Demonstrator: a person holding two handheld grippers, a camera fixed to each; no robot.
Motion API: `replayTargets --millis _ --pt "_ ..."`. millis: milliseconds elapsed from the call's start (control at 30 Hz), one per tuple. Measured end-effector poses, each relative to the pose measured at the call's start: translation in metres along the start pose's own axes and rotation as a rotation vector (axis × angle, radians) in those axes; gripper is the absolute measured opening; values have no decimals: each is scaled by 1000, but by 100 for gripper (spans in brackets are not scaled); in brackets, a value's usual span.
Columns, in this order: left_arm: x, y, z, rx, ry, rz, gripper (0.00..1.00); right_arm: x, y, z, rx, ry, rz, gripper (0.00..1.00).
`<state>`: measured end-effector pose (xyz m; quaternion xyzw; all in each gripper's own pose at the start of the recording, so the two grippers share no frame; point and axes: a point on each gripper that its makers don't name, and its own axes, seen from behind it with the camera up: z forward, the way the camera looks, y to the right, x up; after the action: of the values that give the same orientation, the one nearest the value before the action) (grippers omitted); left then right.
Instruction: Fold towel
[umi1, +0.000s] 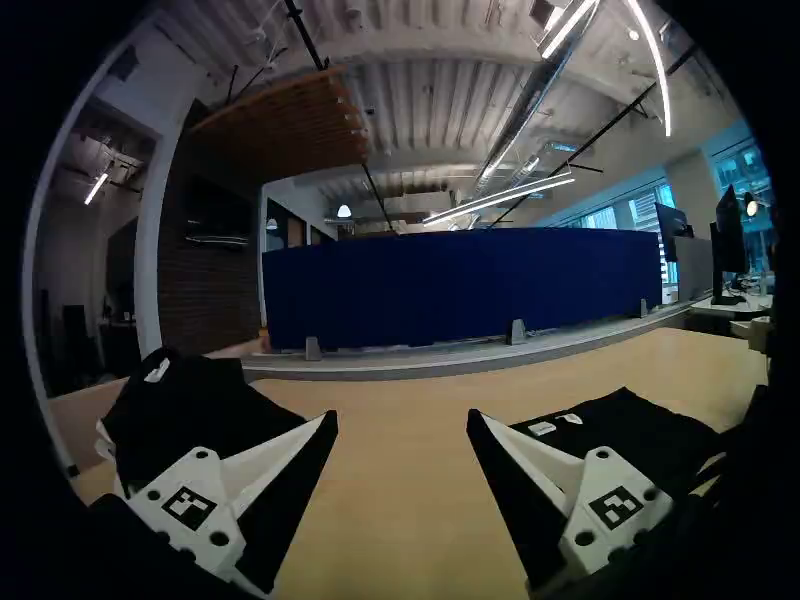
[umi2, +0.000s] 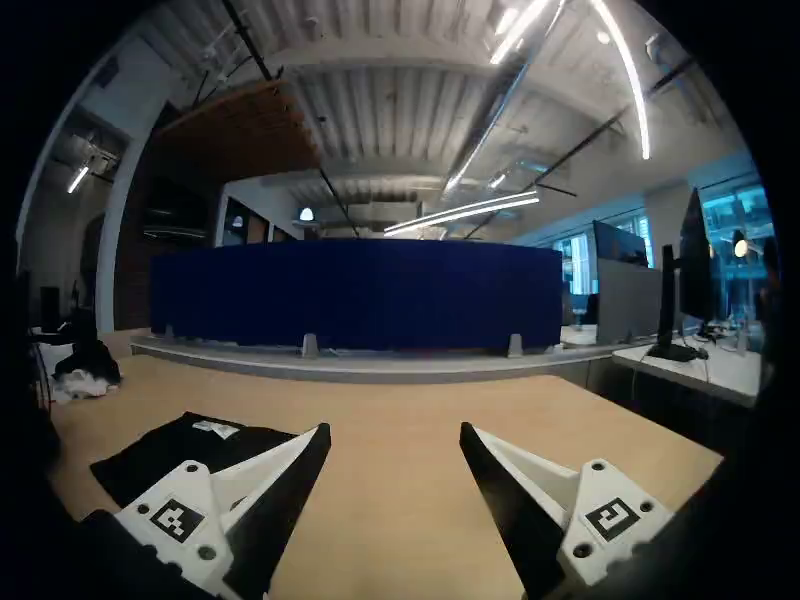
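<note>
While neither gripper has hold of anything, the blue partition (umi1: 460, 285) runs across the middle of the left gripper view, with the pale wooden table (umi1: 400, 520) spreading below it. In that view one black towel (umi1: 190, 410) lies flat at lower left and a second black towel (umi1: 640, 425) at lower right, each partly behind a finger. The right gripper view has a dark towel (umi2: 190, 450) at lower left. The left gripper (umi1: 400, 414) and right gripper (umi2: 394, 428) both stand wide open above bare wood. The cloths look already squared, so this seems a pause between folds. Next, a gripper must drop to a towel edge and close on it. A small white tag (umi1: 542, 428) marks one hem.
</note>
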<state>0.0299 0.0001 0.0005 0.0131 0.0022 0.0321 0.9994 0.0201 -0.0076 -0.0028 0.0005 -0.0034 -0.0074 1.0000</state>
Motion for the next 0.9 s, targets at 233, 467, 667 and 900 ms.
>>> replayTargets --millis 233,467,667,900 --pt "55 -5 -1 -12 -3 -65 96 59 -5 -3 8 1 -22 100" --pt "116 -13 -9 -9 7 -86 96 128 -5 -10 0 31 -39 100" --pt "148 -8 -17 -27 -10 -91 96 156 -9 -14 9 1 -24 100" --pt "168 -4 -19 -49 -31 -100 96 169 -3 -15 5 -24 -7 100"
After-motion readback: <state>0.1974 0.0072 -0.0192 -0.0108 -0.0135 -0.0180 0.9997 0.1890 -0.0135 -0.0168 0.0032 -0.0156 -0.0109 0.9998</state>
